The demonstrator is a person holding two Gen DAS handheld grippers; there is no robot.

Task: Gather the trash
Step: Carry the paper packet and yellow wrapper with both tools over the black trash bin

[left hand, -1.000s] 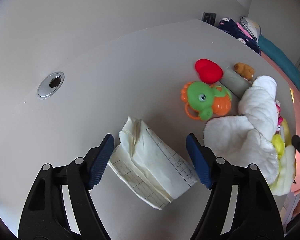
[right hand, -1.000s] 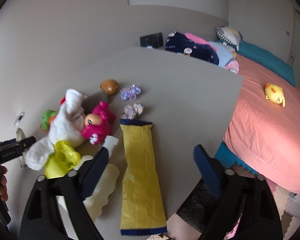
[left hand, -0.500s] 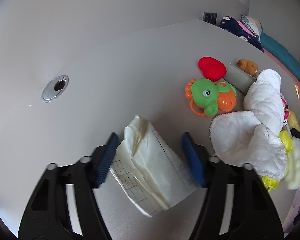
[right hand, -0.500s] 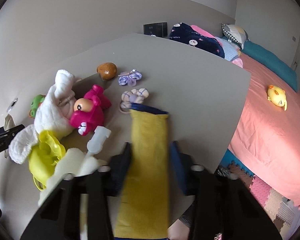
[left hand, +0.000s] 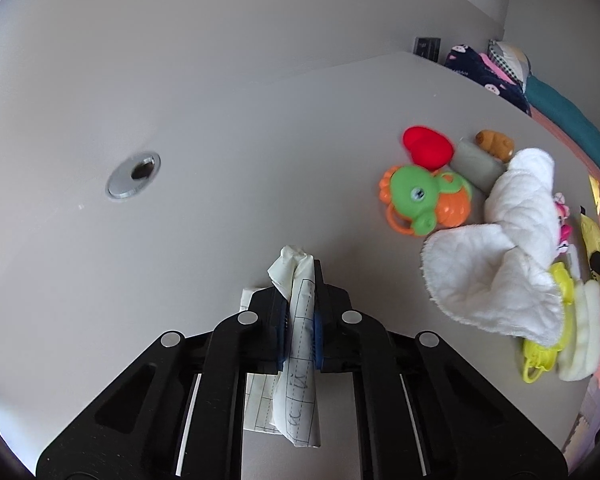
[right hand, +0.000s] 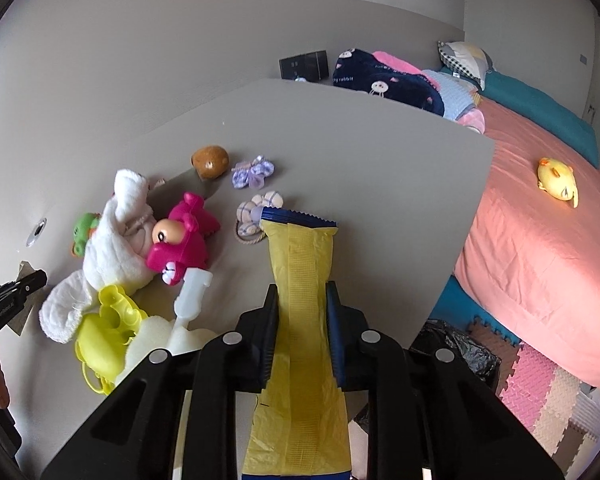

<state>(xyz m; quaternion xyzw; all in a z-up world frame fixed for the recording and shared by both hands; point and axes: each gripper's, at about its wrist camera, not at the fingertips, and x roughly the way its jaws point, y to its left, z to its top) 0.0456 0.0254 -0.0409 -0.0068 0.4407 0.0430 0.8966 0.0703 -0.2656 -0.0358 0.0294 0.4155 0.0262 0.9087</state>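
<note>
The left gripper (left hand: 299, 320) is clenched on a crumpled lined paper (left hand: 296, 344) on the desk (left hand: 220, 160), toys lying off to its right. The right gripper's (right hand: 302, 336) jaws are closing on a yellow wrapper (right hand: 300, 320) running between them, a black trash bag (right hand: 456, 350) lying below to its right; I cannot tell what the bag holds.

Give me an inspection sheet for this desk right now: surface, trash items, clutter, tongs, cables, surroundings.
Surface: grey desk with a metal cable hole.
Job's things: crumpled lined paper; long yellow wrapper.
Clutter: green toy, red toy, white cloth, pink toy, brown toy, two hair ties.
Tongs: left tongs shut on the paper; right tongs closing, pads pressing the wrapper's sides.
Cables: nothing seen.
Surroundings: bed with pink cover, yellow duck, foam floor mats.
</note>
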